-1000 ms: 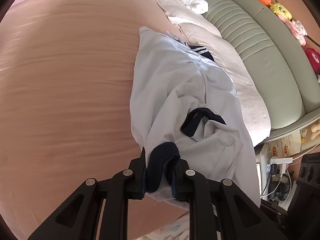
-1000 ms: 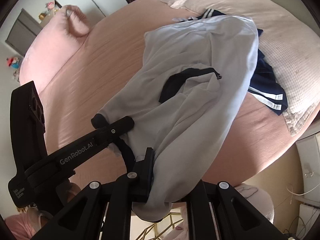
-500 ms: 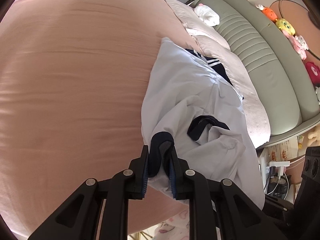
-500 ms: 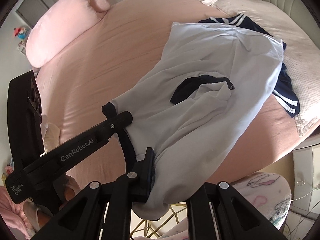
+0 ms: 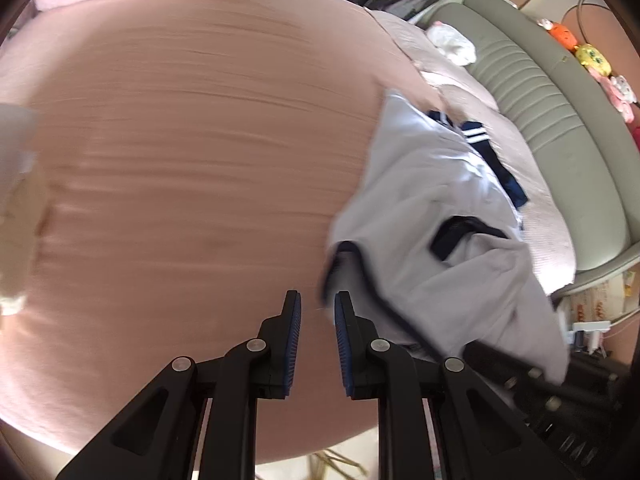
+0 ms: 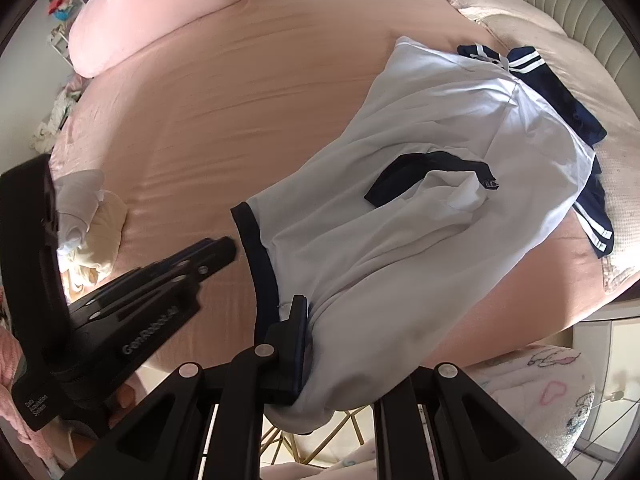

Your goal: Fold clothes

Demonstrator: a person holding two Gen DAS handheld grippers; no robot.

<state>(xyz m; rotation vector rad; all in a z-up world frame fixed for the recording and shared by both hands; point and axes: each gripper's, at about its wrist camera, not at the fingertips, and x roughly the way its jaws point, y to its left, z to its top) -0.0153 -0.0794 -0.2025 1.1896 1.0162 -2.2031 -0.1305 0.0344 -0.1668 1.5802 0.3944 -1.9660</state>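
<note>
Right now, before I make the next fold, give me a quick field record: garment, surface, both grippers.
garment: white shirt with navy trim, crumpled, not yet folded
surface: pink bed
under garment: navy striped piece, partly covered
left gripper: slightly parted, nothing between the pads, beside the shirt's navy cuff
right gripper: clamped on the shirt's edge
nearby: pink pillow

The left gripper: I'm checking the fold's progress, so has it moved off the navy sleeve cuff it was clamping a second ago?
Yes. The left gripper now sits left of the navy cuff, over bare pink sheet, nothing between its pads.
</note>
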